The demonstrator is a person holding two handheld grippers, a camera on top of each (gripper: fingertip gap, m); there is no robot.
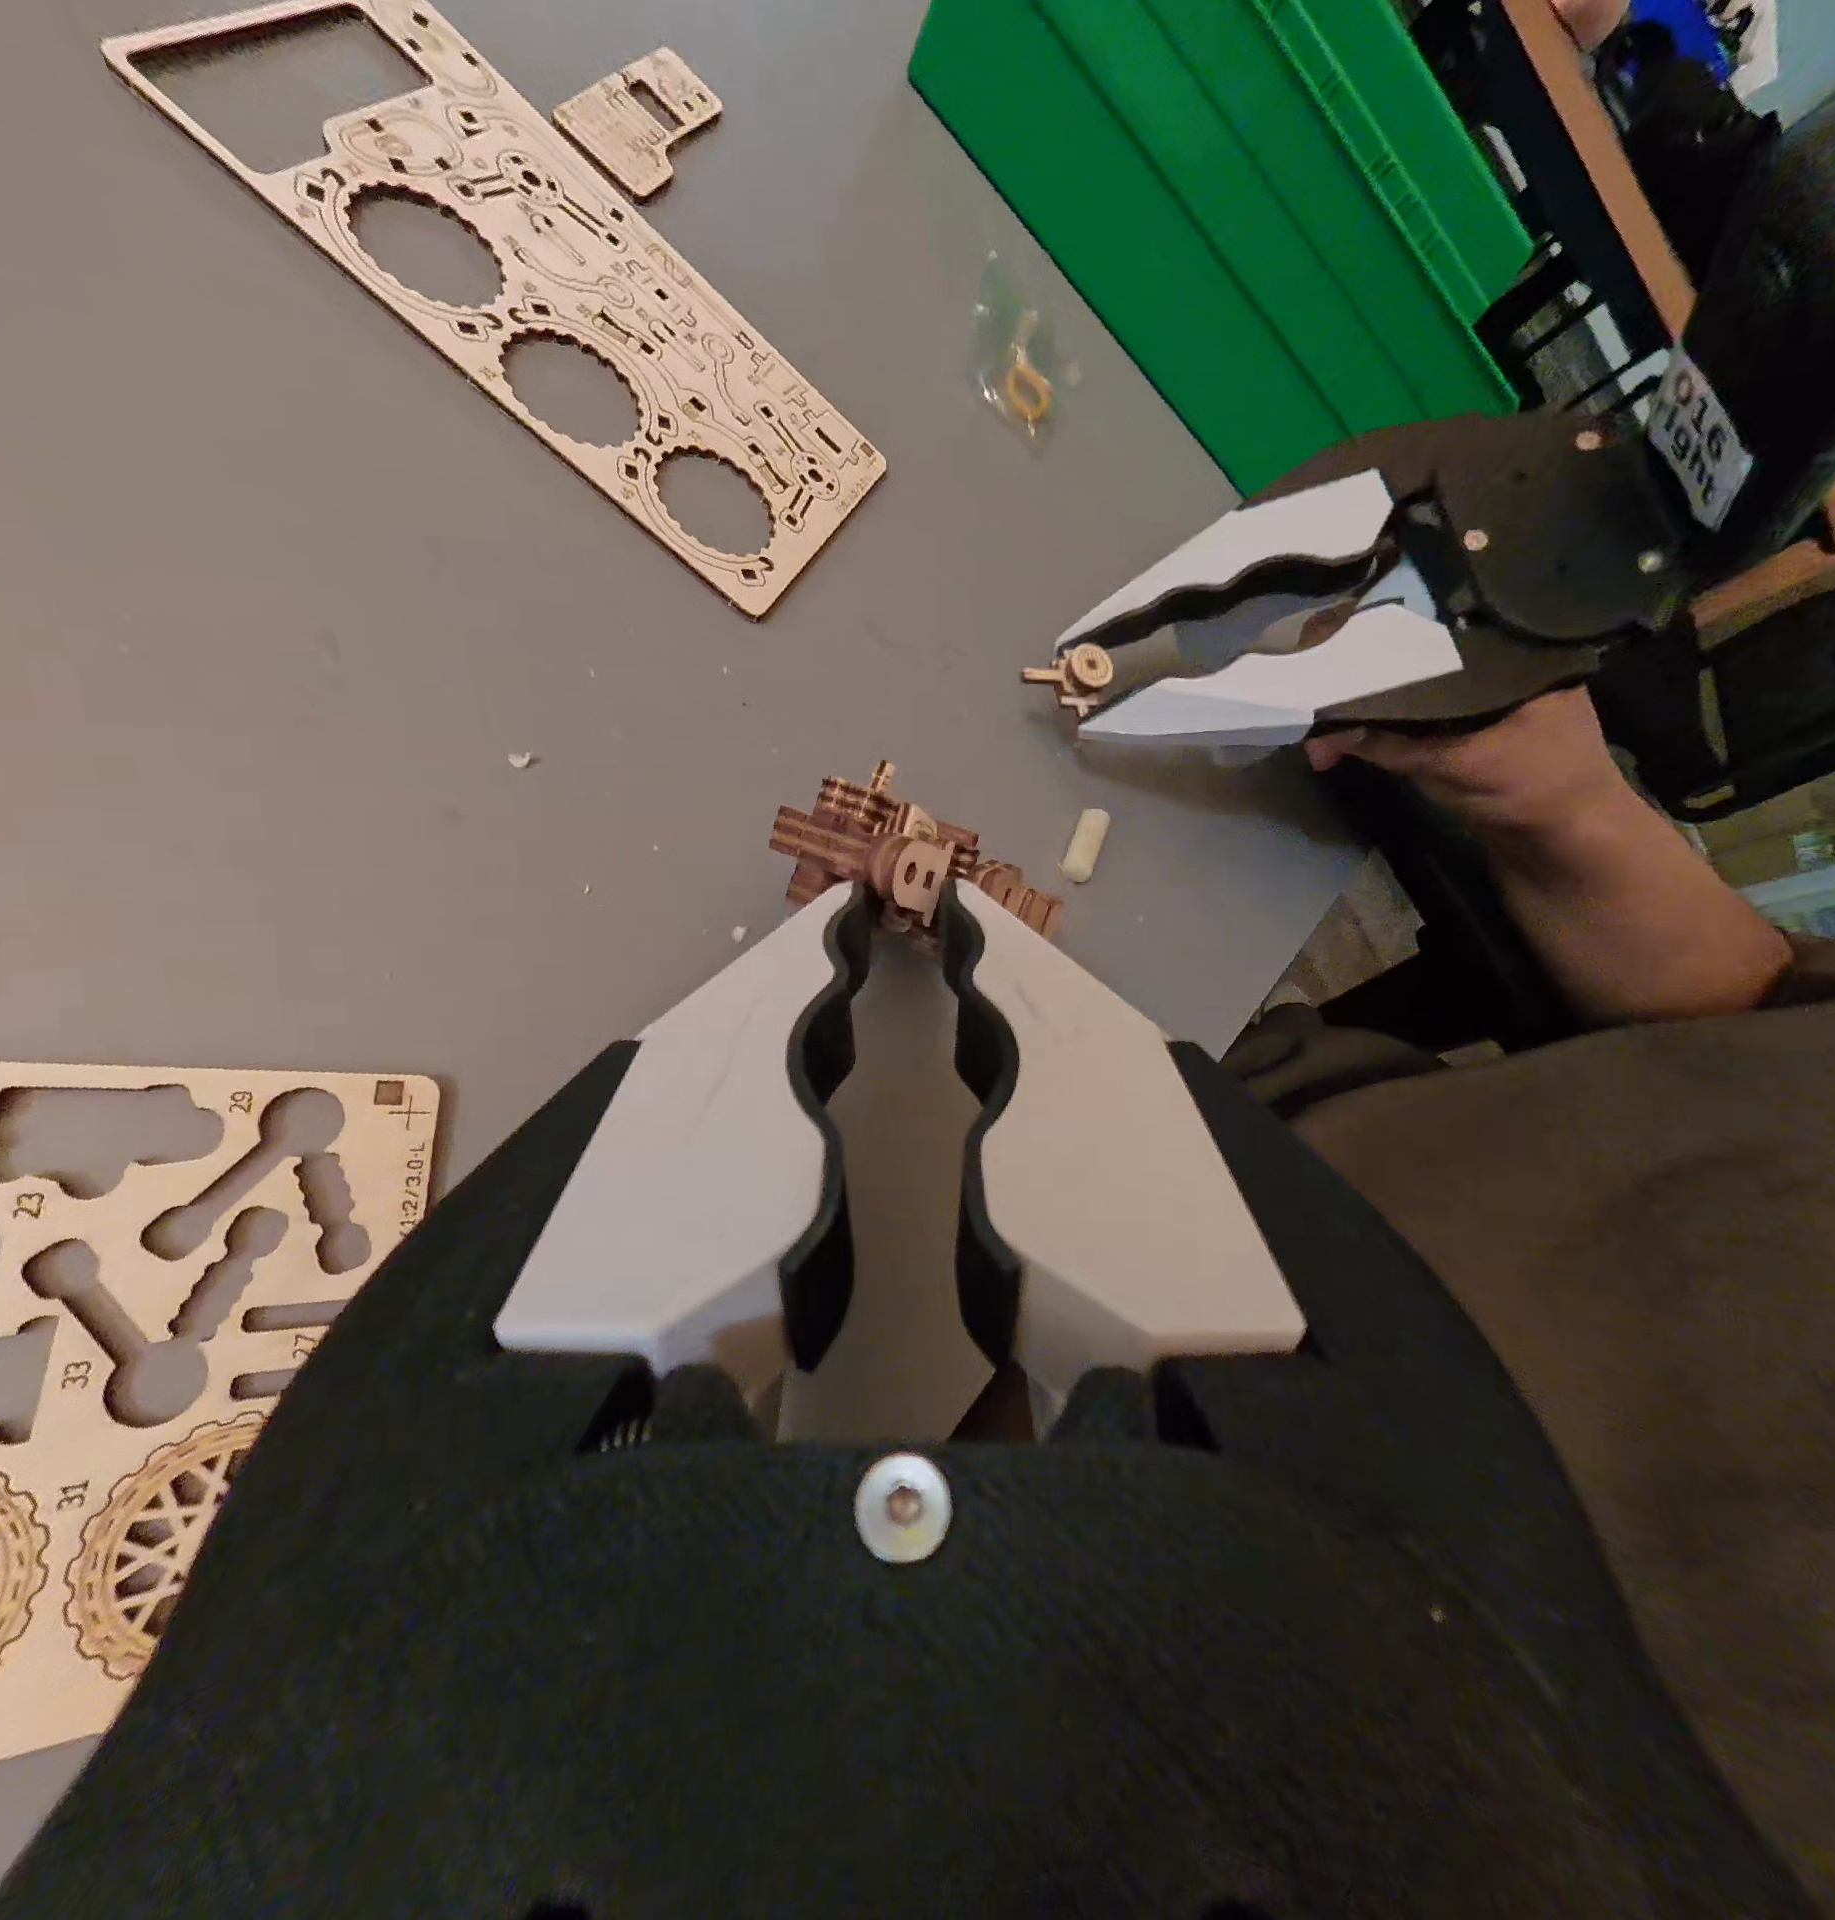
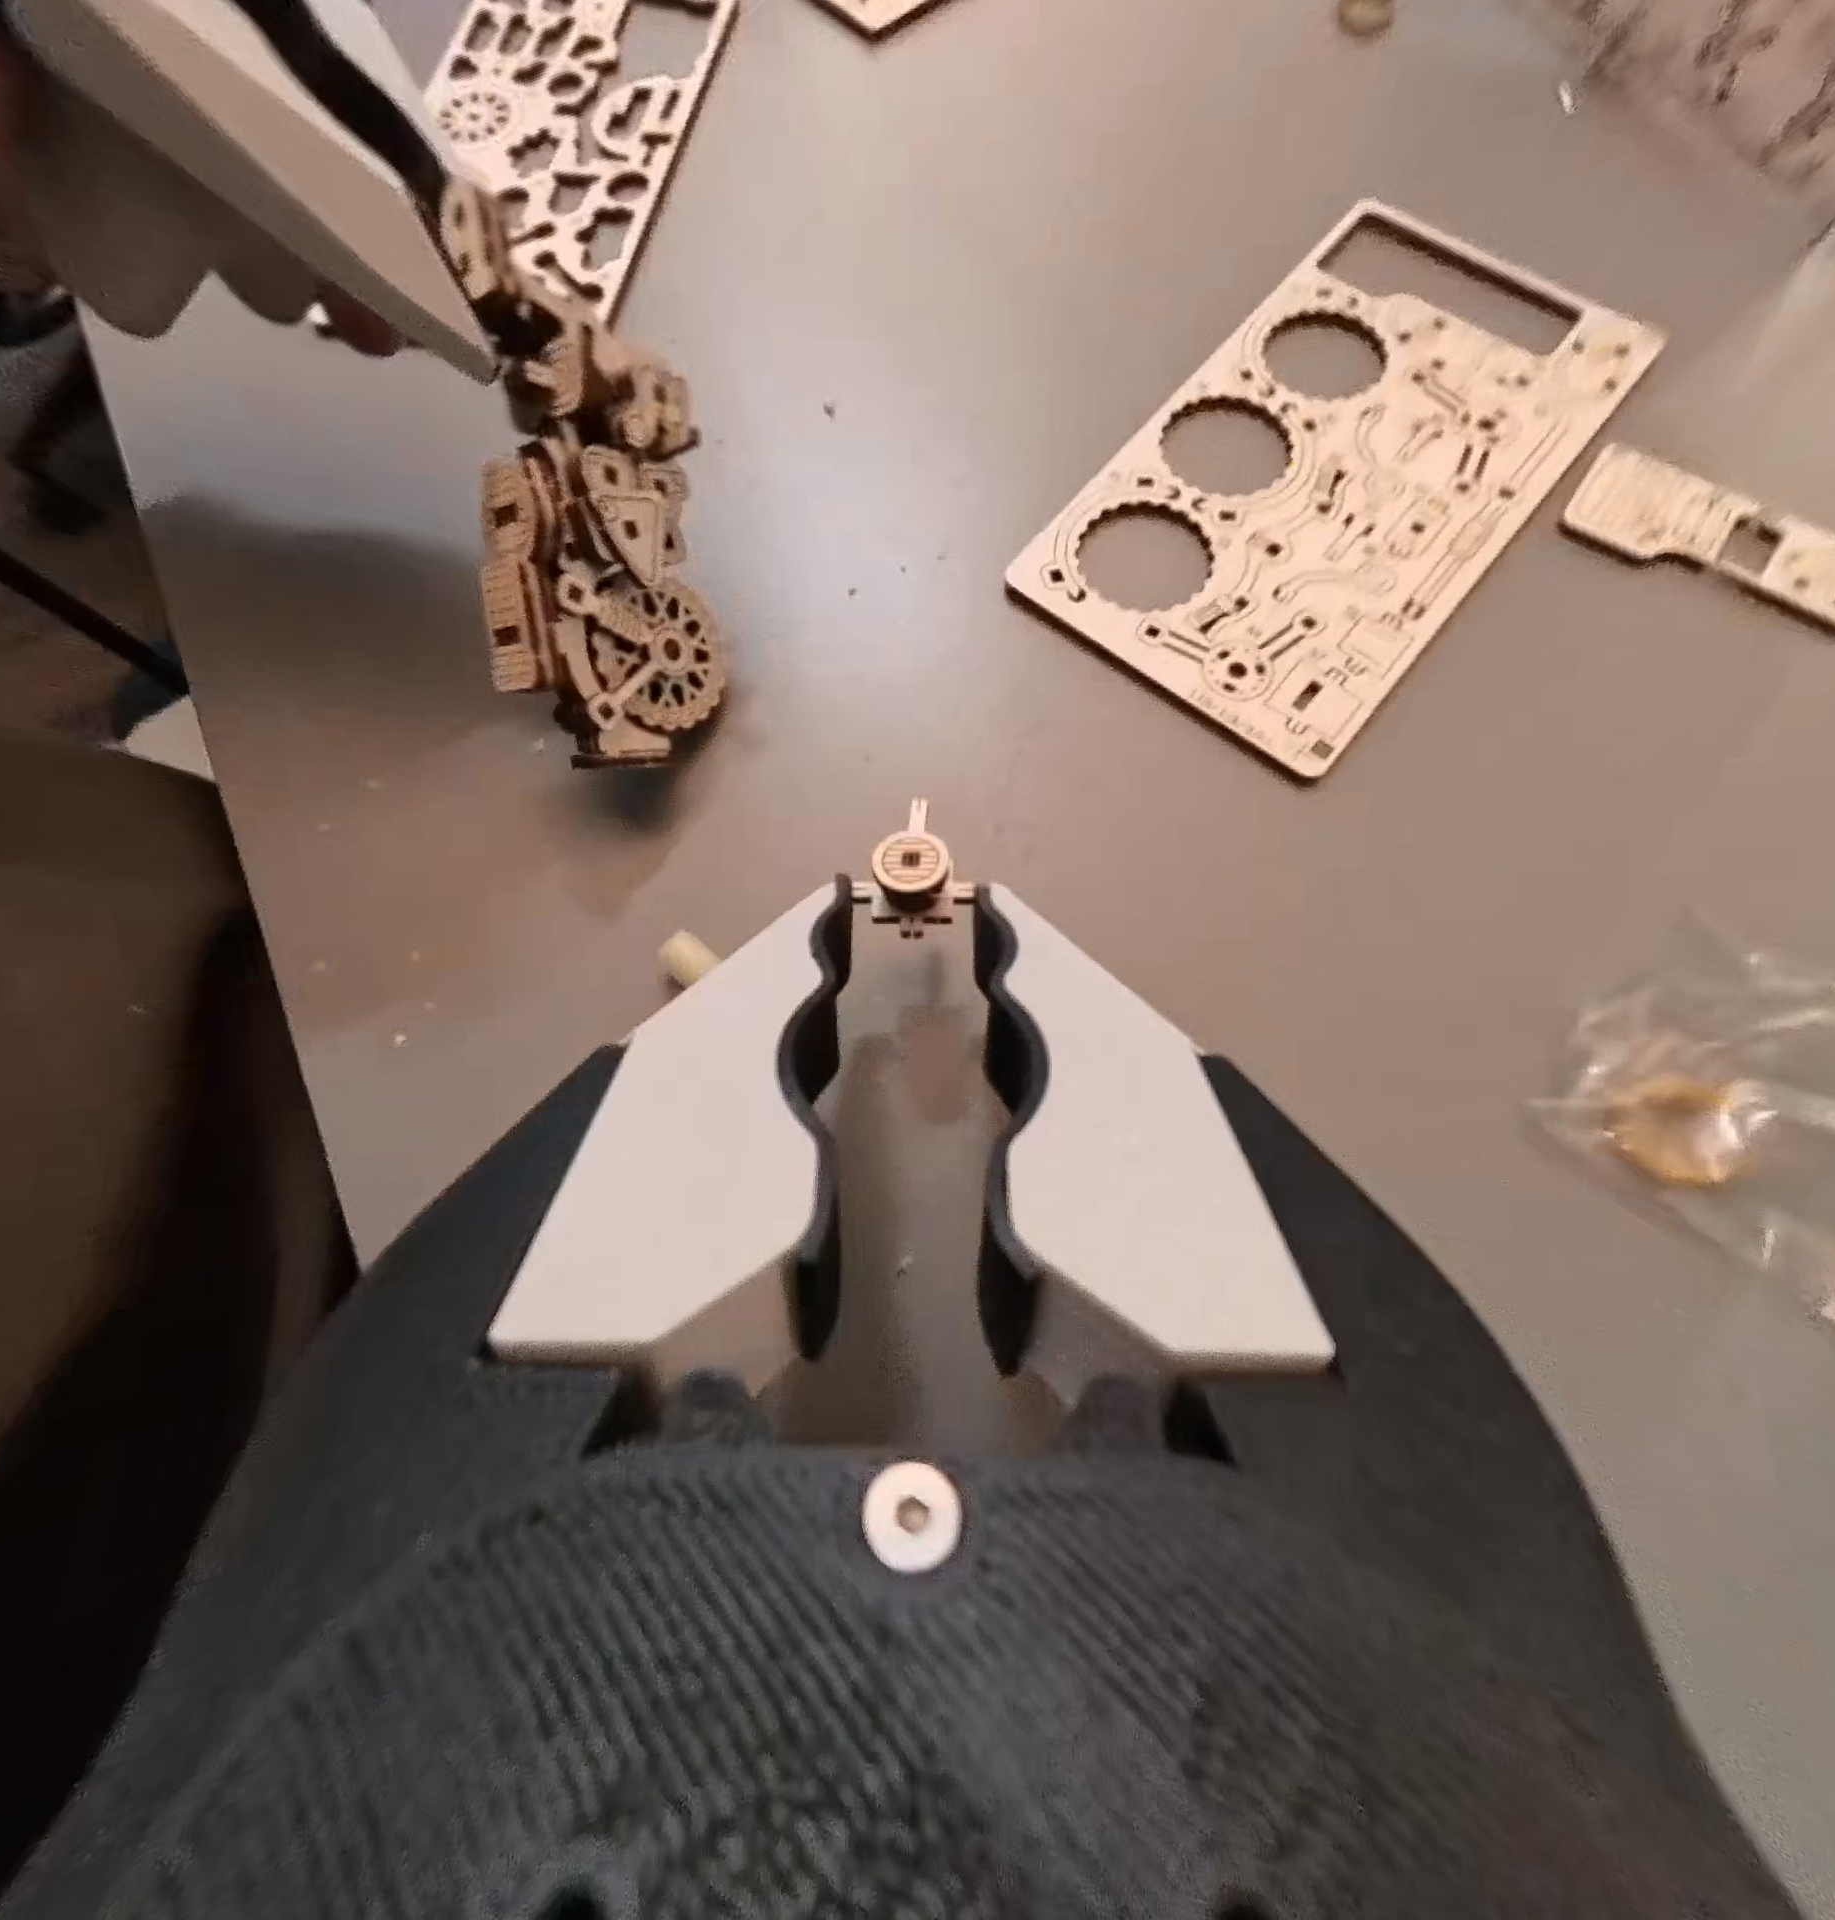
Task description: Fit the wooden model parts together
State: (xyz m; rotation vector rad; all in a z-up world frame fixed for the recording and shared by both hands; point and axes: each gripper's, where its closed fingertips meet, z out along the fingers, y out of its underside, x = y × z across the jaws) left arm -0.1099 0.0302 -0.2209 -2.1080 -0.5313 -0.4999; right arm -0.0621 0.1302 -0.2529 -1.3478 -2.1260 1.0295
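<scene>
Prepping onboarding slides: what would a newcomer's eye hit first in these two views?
Probably the partly built wooden model, gears showing, held at its top end by the left gripper near the table edge. Next, the small round wooden part pinched in the right gripper, apart from the model. Behind lie the punched-out wooden sheet and a green bin.

Your left tool: pale grey wedge fingers, wavy black inner pads, textured black body, one silver screw | your right tool: same grey-and-black build, pale screw; from outside, small round fasteners and a white sticker on its black housing
</scene>
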